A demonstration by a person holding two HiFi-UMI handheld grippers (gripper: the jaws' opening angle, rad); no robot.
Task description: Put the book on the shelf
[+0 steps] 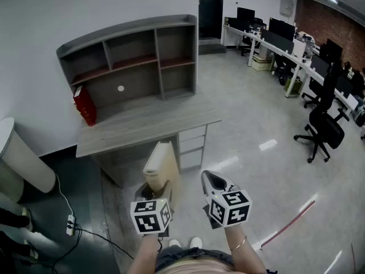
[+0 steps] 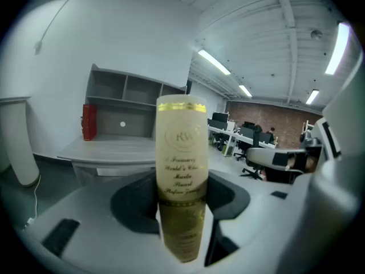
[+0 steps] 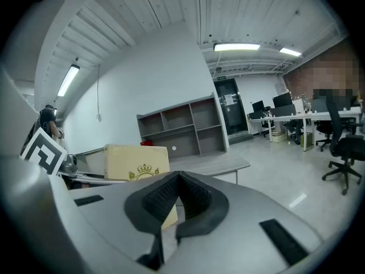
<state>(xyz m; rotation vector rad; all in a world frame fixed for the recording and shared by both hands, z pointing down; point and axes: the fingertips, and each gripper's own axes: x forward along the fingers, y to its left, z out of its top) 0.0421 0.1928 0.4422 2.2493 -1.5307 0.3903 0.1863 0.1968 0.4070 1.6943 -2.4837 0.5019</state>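
A cream book [image 1: 161, 167] with gold print stands upright between the jaws of my left gripper [image 1: 155, 190], which is shut on it. In the left gripper view the book [image 2: 181, 170] fills the middle, spine toward the camera, clamped in the left gripper [image 2: 182, 201]. My right gripper [image 1: 212, 180] hovers beside it, shut and empty; its own view shows the right gripper [image 3: 178, 178] with jaws together and the book [image 3: 134, 164] to its left. The grey shelf [image 1: 134, 56] stands on a desk [image 1: 148, 121] ahead, well apart from both grippers.
A red book [image 1: 84, 104] leans in the shelf's lower left corner. Drawers [image 1: 193, 144] sit under the desk. A white rounded unit [image 1: 17, 158] and a power strip [image 1: 69, 224] are at the left. Office chairs [image 1: 322, 130] and a row of desks are at the right.
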